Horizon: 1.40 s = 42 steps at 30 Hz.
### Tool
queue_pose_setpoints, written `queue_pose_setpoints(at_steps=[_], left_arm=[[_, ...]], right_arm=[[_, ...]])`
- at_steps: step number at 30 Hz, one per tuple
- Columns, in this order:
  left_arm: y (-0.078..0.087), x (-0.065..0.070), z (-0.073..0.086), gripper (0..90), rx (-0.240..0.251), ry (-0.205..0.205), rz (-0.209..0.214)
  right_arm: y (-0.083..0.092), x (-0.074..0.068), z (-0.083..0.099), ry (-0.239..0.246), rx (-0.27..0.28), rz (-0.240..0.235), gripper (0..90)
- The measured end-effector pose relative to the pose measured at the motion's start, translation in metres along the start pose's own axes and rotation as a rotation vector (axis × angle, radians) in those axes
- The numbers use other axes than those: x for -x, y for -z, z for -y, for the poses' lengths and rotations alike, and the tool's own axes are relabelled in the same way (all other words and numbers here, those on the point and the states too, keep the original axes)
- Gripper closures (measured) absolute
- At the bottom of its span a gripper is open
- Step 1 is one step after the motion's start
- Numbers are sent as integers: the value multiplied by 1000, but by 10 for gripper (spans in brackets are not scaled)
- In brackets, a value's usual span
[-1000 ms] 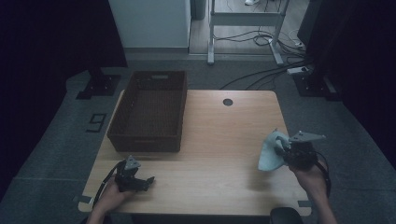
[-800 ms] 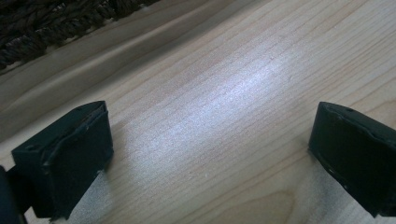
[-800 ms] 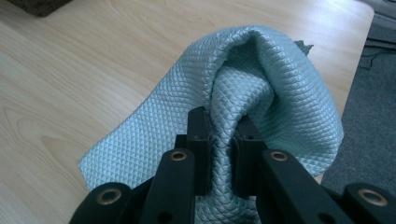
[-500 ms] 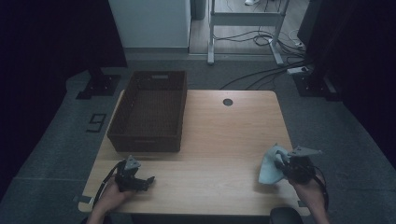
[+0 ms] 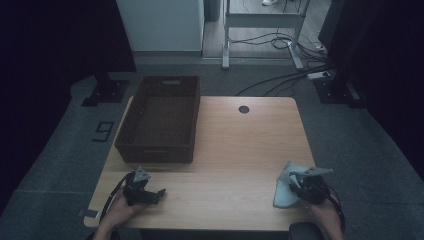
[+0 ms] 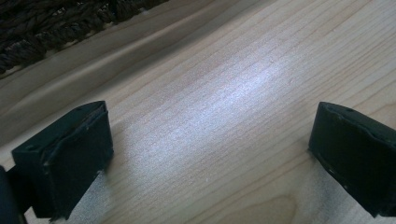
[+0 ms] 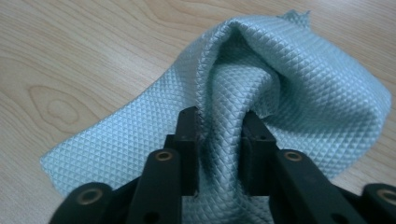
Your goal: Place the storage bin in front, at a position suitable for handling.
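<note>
Cloth [image 5: 286, 187], a pale blue waffle-weave wiping cloth, lies crumpled at the lower right of the high view, on the bench [image 5: 240, 150] near its front edge, with the right tongs [image 5: 298, 186] set down over it. In the right gripper view a raised fold of the cloth [image 7: 233, 112] stands between the two black jaws; these have just been opening, and although the fabric fills the gap the pads look eased off it rather than pinching, so I judge the grip to be loosened. The step in hand seems to be laying the cloth down on the bench, or letting go to take a better hold; which of the two cannot be told. The left tongs [image 5: 159, 192] rest at the lower left of the high view, jaws wide apart over bare wood in the left gripper view and holding nothing. A dark woven basket [image 5: 159, 120] sits in the upper left part of the bench, well apart from the cloth. The next move likely calls for widening the right jaws fully and lifting clear without dragging the fold, or else closing again lower on the bunched fabric before carrying it across toward the basket.
</note>
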<state>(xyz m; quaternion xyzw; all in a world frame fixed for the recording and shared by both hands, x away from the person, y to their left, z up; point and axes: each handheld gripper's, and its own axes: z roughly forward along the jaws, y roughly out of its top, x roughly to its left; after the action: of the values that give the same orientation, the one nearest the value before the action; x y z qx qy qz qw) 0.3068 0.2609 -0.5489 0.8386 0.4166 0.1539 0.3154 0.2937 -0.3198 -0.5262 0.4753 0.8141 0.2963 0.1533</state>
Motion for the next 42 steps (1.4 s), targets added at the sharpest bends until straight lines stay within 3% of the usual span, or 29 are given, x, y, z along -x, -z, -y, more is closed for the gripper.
queue_pose_setpoints(at_steps=[6,10,12,17,20,29,32,42], left_arm=[[1,1,-3,0,-27,1,1],[2,1,-5,0,-57,-2,7],[3,1,-6,0,-72,4,17],[10,-6,-10,24,-93,71,87],[13,-10,-11,53,-107,81,91],[33,-16,-20,79,-51,32,25],[40,-21,-22,135,-38,47,-2],[60,-51,-23,141,-3,112,-82]], right_arm=[[11,0,1,-18,41,10,443],[21,-5,-6,5,70,16,318],[25,-7,-12,14,80,7,294],[30,-16,-30,22,117,-27,233],[27,-24,-43,22,145,-60,199],[15,-47,-68,65,163,-98,134],[11,-52,-68,66,175,-118,131],[-1,-49,-50,43,160,-135,130]])
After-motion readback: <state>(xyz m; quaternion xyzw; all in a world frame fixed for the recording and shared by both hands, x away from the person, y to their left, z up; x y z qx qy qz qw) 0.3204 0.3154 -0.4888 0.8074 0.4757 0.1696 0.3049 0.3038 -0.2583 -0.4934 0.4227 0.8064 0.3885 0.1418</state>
